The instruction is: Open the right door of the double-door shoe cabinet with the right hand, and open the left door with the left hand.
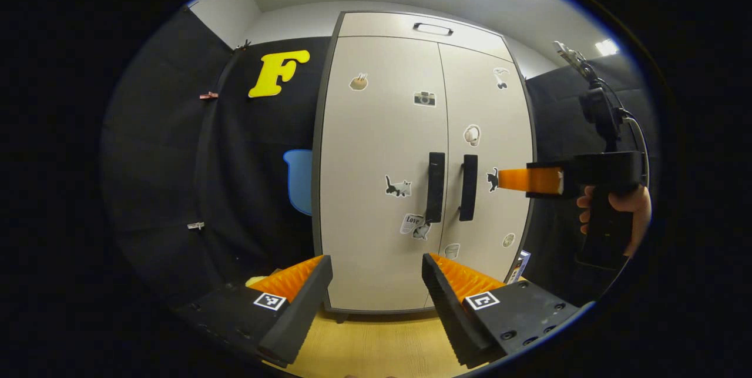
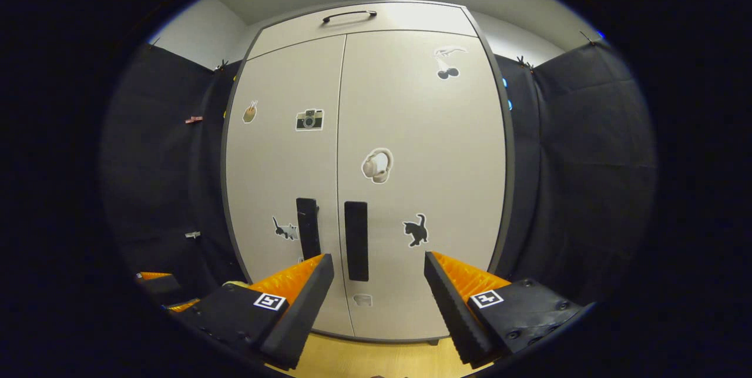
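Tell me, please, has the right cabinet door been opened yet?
No, the right door sits flush beside the left door, both shut.

The tall double-door shoe cabinet (image 2: pixel 364 149) is pale cream with a dark grey frame. Two matte black vertical bar handles (image 2: pixel 356 240) flank its centre seam. Scattered across the cabinet doors, small picture stickers (image 2: pixel 416 230) show black cats, a camera, cream headphones. Below the cabinet lies a light yellow wood-grain floor (image 1: pixel 376 343).

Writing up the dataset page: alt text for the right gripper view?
A closed double-door shoe cabinet faces the camera, its two dark vertical handles, left and right, side by side at the centre seam. The right hand-held gripper is open before the right handle, touching nothing.
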Motion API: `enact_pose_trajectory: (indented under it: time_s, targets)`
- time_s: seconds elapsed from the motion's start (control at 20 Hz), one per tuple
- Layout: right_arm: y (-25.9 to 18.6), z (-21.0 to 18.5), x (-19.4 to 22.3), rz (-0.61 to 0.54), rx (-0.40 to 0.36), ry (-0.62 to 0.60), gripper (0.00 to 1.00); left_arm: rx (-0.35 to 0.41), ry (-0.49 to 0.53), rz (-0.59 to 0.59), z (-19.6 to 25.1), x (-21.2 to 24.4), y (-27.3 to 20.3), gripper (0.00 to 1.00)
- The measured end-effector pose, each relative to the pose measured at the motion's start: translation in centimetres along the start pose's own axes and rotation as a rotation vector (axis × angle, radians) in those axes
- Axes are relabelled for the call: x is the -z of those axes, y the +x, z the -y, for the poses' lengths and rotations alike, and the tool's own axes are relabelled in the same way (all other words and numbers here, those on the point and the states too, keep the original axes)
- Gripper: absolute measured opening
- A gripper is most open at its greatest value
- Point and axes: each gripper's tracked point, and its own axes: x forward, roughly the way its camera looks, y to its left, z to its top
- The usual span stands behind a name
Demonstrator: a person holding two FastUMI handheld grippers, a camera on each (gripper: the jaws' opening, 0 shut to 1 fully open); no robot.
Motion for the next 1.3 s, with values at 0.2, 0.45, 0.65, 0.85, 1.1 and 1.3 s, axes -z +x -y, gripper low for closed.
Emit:
enact_pose_trajectory:
  time_s: [0.2, 0.45, 0.65, 0.85, 1.1, 1.3]
  targets:
    - [3.3, -1.2, 0.4, -0.011, 0.005, -0.034, 0.98, -0.052, 0.000, -0.039, -2.0, 0.9, -0.6, 0.95]
    - [7.5, -2.0, 1.8, -0.051, 0.022, -0.019, 0.98, -0.103, 0.011, -0.054, -3.9, 1.5, -1.2, 0.95]
    - [9.7, -1.0, 2.7, -0.079, 0.069, 0.018, 0.98, -0.115, 0.024, -0.072, -4.4, 2.2, -1.6, 0.95]
    - [10.8, -0.9, 3.2, -0.110, 0.068, 0.090, 0.94, -0.099, 0.042, -0.067, -3.9, 1.9, -1.7, 0.95]
    - [10.8, -2.3, 3.2, -0.120, 0.059, 0.089, 0.42, -0.068, 0.030, -0.061, -3.1, 1.8, -1.7, 0.95]
    - [11.1, -2.3, 3.3, -0.125, 0.071, 0.102, 0.33, -0.048, 0.033, -0.051, -2.8, 1.5, -2.1, 0.95]
